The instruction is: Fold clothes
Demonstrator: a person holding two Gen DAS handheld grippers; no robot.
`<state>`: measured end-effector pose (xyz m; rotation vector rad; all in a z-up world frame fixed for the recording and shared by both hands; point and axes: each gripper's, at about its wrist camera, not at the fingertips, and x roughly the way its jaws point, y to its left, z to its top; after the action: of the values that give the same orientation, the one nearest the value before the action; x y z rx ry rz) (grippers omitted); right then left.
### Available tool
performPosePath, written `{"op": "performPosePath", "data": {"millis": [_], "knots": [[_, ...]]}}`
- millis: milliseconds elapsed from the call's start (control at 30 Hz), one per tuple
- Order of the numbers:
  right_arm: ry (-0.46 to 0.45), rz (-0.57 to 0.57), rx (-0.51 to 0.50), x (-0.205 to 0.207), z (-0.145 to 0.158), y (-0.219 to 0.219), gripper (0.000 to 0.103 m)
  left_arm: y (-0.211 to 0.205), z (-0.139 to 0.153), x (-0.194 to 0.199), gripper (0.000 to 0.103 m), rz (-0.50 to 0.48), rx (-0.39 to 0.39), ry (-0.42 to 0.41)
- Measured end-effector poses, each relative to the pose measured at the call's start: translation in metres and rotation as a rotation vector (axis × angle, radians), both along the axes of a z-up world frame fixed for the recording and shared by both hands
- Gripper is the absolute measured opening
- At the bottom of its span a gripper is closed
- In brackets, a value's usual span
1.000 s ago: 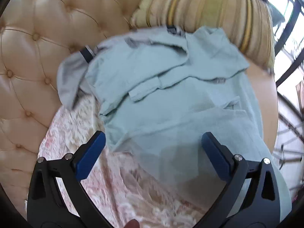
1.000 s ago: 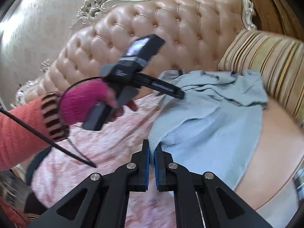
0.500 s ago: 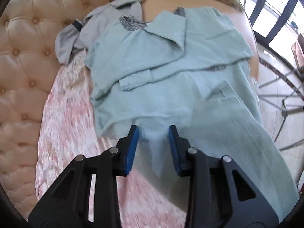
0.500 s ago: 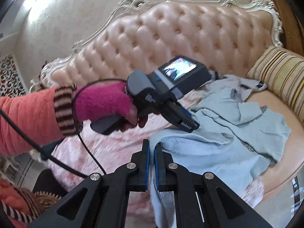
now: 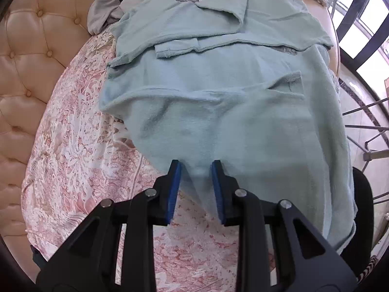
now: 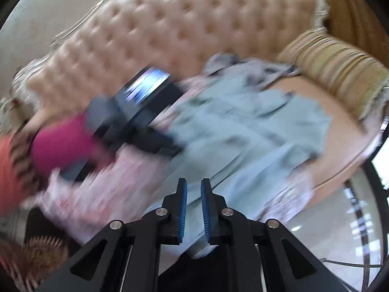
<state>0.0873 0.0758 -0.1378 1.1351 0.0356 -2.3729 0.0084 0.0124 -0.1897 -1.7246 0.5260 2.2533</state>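
A pale blue-green garment (image 5: pixel 218 97) lies spread on the sofa's pink floral cover (image 5: pixel 73 158), its right side hanging over the seat edge. My left gripper (image 5: pixel 195 165) sits at the garment's near hem with its jaws partly apart; cloth lies in the gap, and some pink cover shows beside it. In the blurred right wrist view, the garment (image 6: pixel 243 126) runs down toward my right gripper (image 6: pixel 193 182), whose jaws stand a narrow gap apart with a strip of cloth behind them. The left gripper's body (image 6: pixel 145 112) shows there, held by a hand in a pink glove (image 6: pixel 60 146).
A grey garment (image 5: pixel 102 17) is bunched at the back against the tufted sofa backrest (image 5: pixel 36 48). A striped cushion (image 6: pixel 335 60) leans at the sofa's right end. Metal bars and a glossy floor (image 5: pixel 364 133) lie beyond the seat's right edge.
The left gripper narrowed from wide open and came down to the garment's near hem. The right gripper's jaws, earlier pinched on the cloth, stand slightly apart, and it swung fast toward the sofa front.
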Motion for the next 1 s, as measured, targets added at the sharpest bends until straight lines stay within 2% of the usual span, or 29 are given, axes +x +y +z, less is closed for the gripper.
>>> {"op": "performPosePath", "data": {"millis": [67, 100, 233, 267, 367, 533, 667, 700, 733, 767, 867, 933, 1000], "knots": [[-0.001, -0.07, -0.003, -0.038, 0.002, 0.008, 0.064, -0.001, -0.002, 0.002, 0.03, 0.021, 0.01, 0.004], [-0.011, -0.106, -0.026, -0.061, 0.001, 0.013, 0.072, -0.002, -0.003, 0.002, 0.03, 0.027, 0.013, 0.004], [-0.084, -0.23, -0.082, -0.151, -0.022, 0.027, 0.072, 0.001, -0.004, 0.0, 0.03, 0.025, 0.01, -0.001], [-0.102, -0.248, -0.055, -0.17, -0.033, 0.027, 0.07, 0.001, -0.004, -0.001, 0.03, 0.024, 0.01, -0.002], [-0.208, -0.279, -0.024, -0.214, -0.074, 0.02, 0.041, 0.003, -0.004, -0.002, 0.03, 0.023, 0.008, -0.006], [-0.263, -0.322, -0.057, -0.24, -0.103, 0.014, 0.04, 0.006, -0.005, -0.006, 0.031, 0.02, 0.004, -0.012], [-0.277, -0.299, 0.024, -0.256, -0.12, -0.01, 0.041, 0.01, -0.005, -0.006, 0.031, 0.017, -0.001, -0.013], [-0.274, -0.299, 0.04, -0.259, -0.124, -0.013, 0.036, 0.01, -0.005, -0.005, 0.031, 0.015, 0.001, -0.012], [-0.26, -0.296, 0.048, -0.26, -0.124, -0.015, 0.026, 0.01, -0.006, -0.005, 0.031, 0.013, 0.003, -0.012], [-0.242, -0.292, 0.056, -0.259, -0.123, -0.017, 0.007, 0.01, -0.007, -0.005, 0.032, 0.012, 0.005, -0.012], [-0.172, -0.276, 0.032, -0.255, -0.107, -0.02, 0.007, 0.008, -0.006, -0.005, 0.033, 0.017, 0.023, -0.016], [-0.107, -0.249, -0.021, -0.248, -0.082, -0.022, 0.007, 0.007, -0.004, -0.006, 0.033, 0.025, 0.031, -0.018], [-0.044, -0.195, -0.082, -0.239, -0.049, -0.027, 0.007, 0.0, 0.001, -0.011, 0.033, 0.071, 0.073, -0.021]]}}
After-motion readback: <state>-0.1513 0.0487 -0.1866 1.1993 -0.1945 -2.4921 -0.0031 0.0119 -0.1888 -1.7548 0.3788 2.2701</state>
